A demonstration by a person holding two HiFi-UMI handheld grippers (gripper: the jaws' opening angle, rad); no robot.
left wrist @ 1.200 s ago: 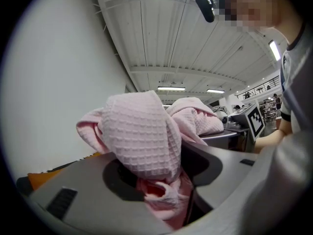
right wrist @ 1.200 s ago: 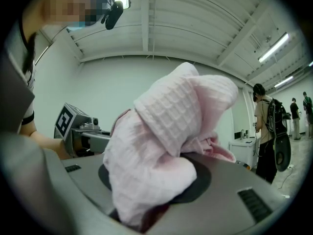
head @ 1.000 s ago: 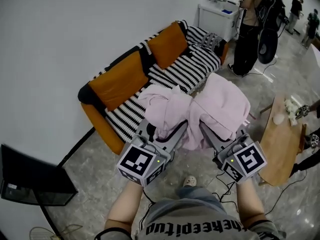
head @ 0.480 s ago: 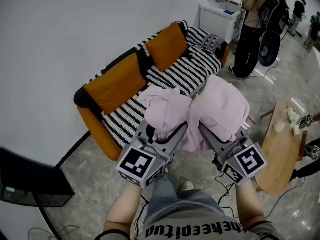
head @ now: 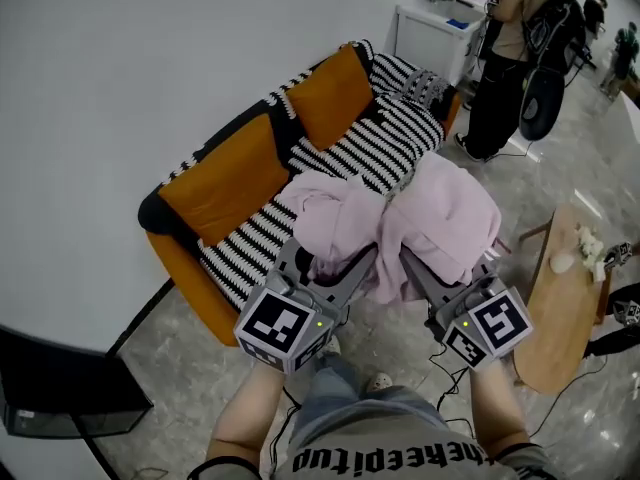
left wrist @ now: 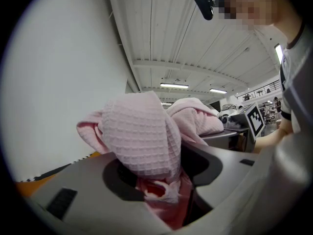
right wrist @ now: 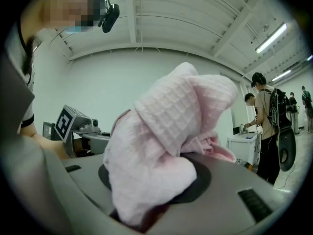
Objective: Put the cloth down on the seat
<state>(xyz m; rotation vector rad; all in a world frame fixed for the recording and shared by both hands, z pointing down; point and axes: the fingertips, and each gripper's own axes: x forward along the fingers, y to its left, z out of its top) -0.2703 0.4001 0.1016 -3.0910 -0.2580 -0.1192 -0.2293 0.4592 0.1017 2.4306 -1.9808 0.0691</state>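
A pink waffle-weave cloth is held bunched up in the air, just before the front edge of the striped seat of an orange-backed sofa, and has not yet been laid on it. One bundle of the fabric is clamped in the left hand-held gripper, another in the right hand-held gripper. A wooden table is seen at the right.
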